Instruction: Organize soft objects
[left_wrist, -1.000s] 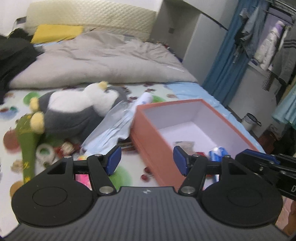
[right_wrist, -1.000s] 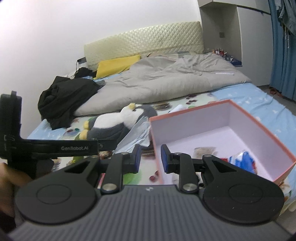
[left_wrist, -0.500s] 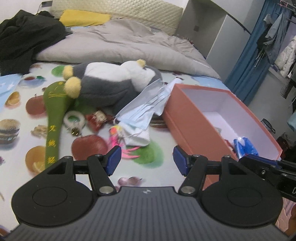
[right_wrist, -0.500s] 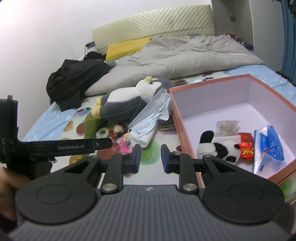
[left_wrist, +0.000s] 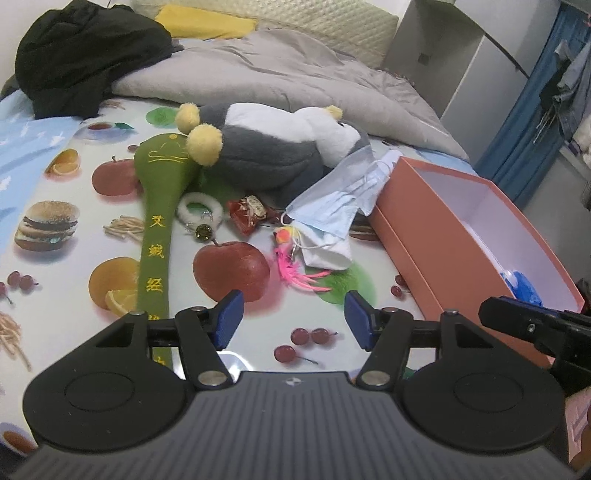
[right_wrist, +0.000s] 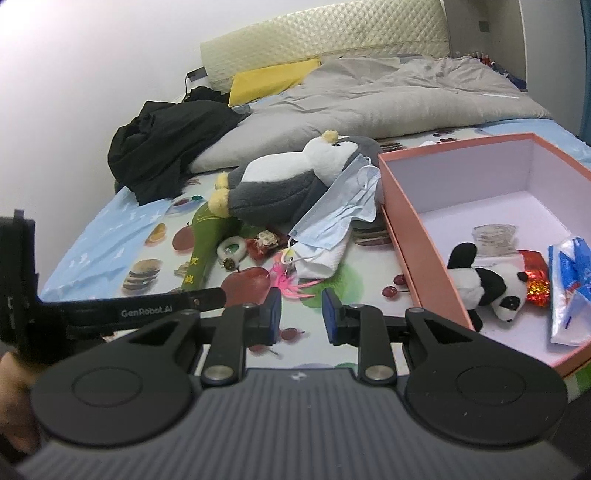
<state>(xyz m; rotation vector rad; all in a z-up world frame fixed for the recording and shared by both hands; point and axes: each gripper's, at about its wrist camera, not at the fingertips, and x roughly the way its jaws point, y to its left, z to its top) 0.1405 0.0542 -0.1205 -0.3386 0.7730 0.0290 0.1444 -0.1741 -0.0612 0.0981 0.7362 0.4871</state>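
Both wrist views have dropped lower and closer to the bed since the earlier frames; more of the fruit-print sheet (left_wrist: 74, 177) now fills the left view, and I see the box's contents plainly in the right view.

Left gripper (left_wrist: 291, 319): released, blue pads wide apart, nothing between them, hovering over the sheet at lower centre of frame. Right gripper (right_wrist: 301, 314): pads parted by a narrower gap, nothing held, also above the sheet.

Penguin plush (left_wrist: 273, 147) lies on its side at centre of the left view, long axis running left to right, yellow feet toward frame left, head toward the right, touching the face masks (left_wrist: 336, 203). Green embroidered mallet (left_wrist: 157, 206) runs from its round head beside the penguin's feet down toward the frame bottom. Pink feather toy (left_wrist: 295, 266) lies just below the masks.

Orange box (right_wrist: 417, 236) sits open at right of the right view; panda plush (right_wrist: 484, 284) lies inside it, head toward lower right, beside a blue-and-white packet (right_wrist: 569, 280).
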